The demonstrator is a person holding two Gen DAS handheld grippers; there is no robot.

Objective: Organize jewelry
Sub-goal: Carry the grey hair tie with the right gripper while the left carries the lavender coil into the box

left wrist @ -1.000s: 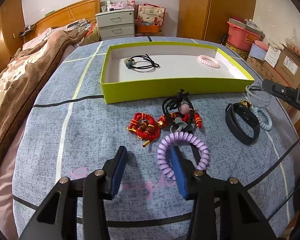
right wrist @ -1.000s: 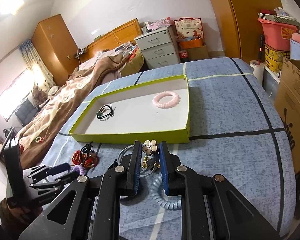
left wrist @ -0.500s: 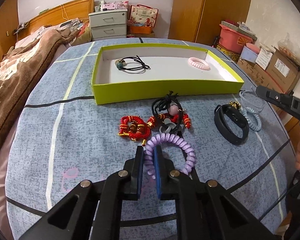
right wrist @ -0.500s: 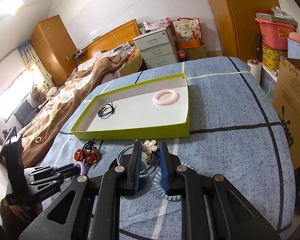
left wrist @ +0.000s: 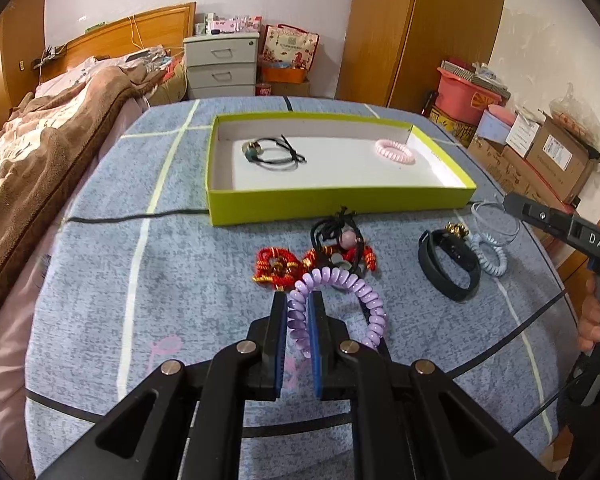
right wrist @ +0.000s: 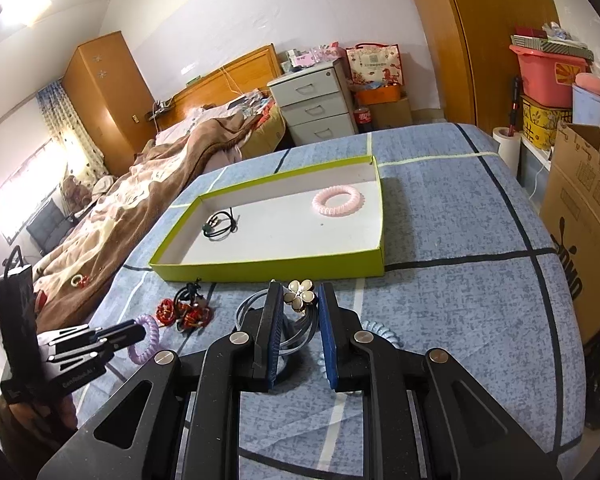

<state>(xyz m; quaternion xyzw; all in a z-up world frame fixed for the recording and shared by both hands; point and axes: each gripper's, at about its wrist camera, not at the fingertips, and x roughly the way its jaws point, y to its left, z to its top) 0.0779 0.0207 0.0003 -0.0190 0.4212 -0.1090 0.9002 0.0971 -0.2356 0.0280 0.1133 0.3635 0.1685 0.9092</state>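
On the blue bedspread, the left gripper is clamped on the near side of the purple coil hair tie. Just beyond lie red beaded bracelets, and farther off the green tray holding a black cord and pink coil tie. To the right, the right gripper stands narrow around a flower-topped bangle; whether it grips it, I cannot tell.
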